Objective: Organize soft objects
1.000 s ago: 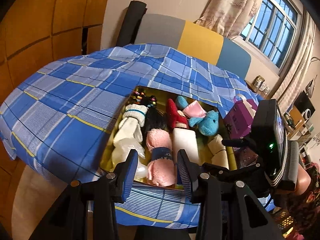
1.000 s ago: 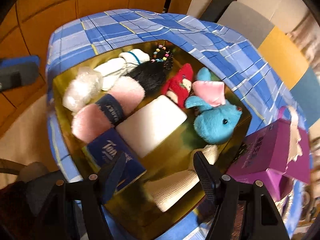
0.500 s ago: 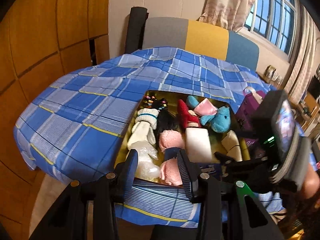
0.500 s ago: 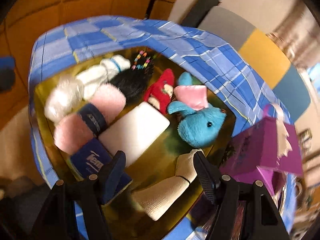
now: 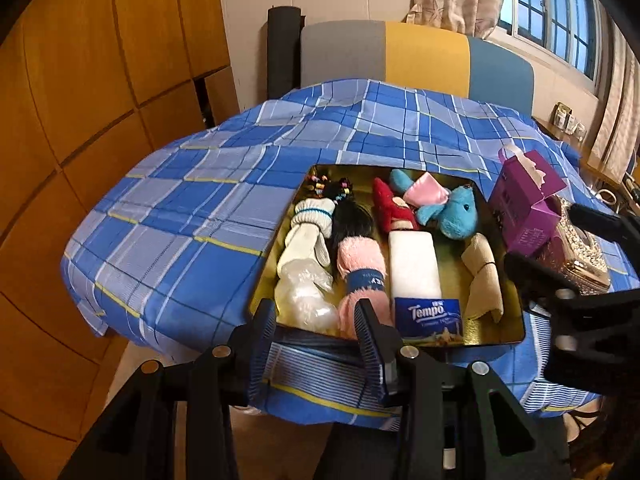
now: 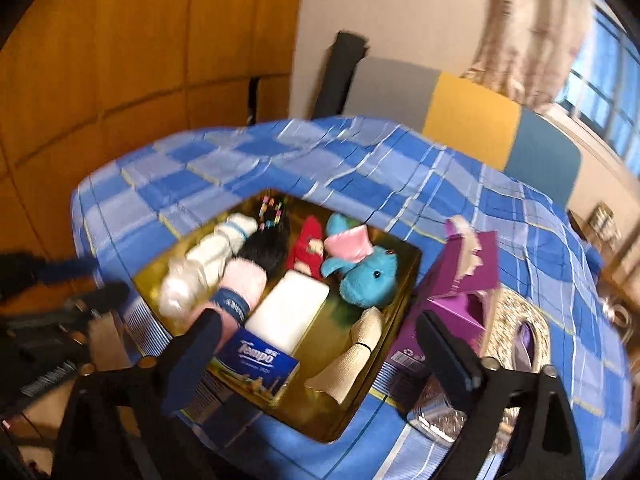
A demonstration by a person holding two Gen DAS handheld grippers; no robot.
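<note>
The left gripper (image 5: 316, 332) is held level before the near edge of the tray (image 5: 496, 340), fingers spread and empty. The right gripper (image 6: 316, 356) is held tilted above the near right corner, also spread, nothing gripped.

Right wrist view is motion-blurred; pink towel (image 5: 362, 276) partly hidden behind the left jaws

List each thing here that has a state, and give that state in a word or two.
left gripper: open, empty
right gripper: open, empty
gold tray: filled with soft things
purple tissue box: opened, tissue sticking out
tissue pack: sealed, lying flat
blue plush toy: lying down
</note>
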